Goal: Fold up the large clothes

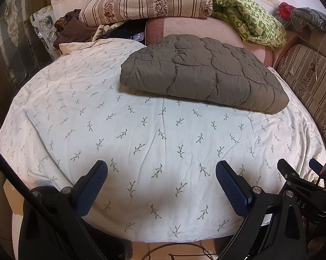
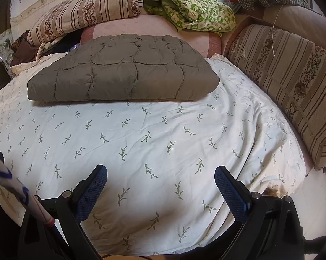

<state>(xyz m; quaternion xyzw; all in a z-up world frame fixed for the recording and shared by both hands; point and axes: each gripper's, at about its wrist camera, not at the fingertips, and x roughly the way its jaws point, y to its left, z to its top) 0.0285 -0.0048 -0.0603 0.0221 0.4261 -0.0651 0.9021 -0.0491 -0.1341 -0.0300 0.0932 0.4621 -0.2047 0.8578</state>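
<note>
Though puffy, grey quilted garment [image 1: 197,71] — neatly folded.

A bed covered by a white sheet [image 2: 163,143] printed with small green sprigs fills the room, with striped floral cushions [image 1: 145,2] along its far edge and right side [image 2: 292,82], a crumpled green patterned cloth [image 2: 191,10] between them, under warm indoor light.
</note>
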